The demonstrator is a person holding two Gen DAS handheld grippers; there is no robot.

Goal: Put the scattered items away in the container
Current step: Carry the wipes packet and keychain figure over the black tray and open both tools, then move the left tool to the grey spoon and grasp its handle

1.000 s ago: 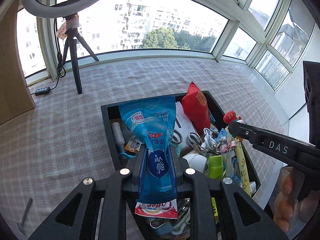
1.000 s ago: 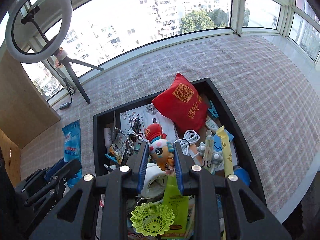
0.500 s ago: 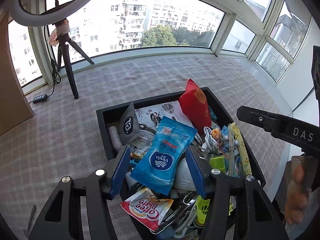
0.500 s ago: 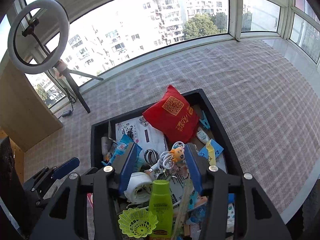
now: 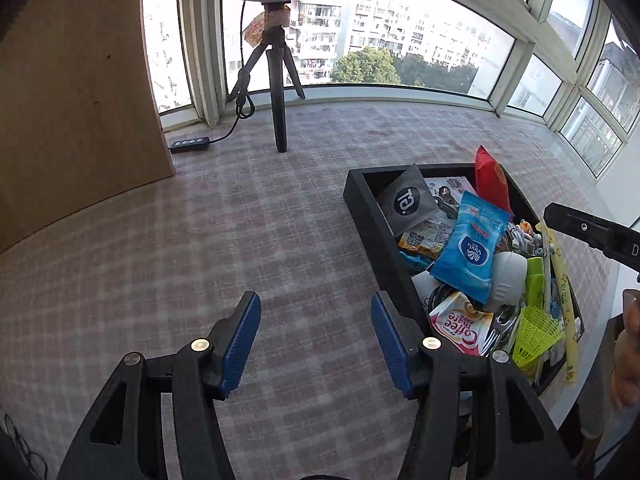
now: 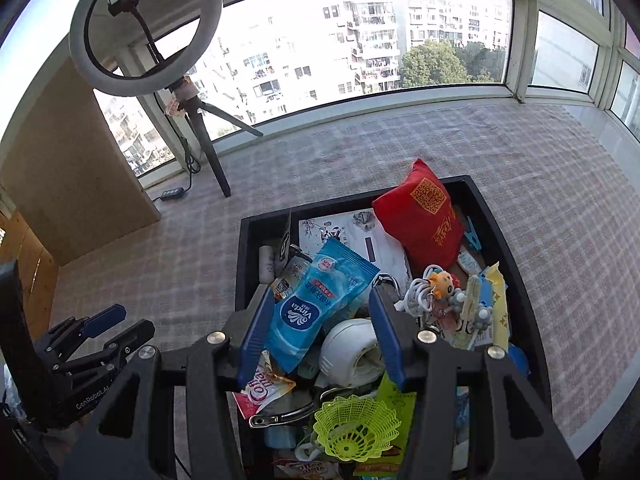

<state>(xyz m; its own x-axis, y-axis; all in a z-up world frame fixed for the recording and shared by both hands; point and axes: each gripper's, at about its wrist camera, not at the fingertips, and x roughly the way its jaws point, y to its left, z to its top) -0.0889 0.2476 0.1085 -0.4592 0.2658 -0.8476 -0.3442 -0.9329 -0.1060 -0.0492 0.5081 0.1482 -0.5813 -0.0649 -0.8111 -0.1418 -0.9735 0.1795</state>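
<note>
With both the left claw (image 5: 316, 344) and the right claw (image 6: 318, 332) standing apart and gripping nothing, the blue tissue pack (image 6: 316, 304) is lying atop the overfilled black container (image 5: 362, 216), likely risking sliding out onto the checked worktop (image 5: 200, 240).

left wrist view beside container (image 5: 362, 216), right wrist view above it
</note>
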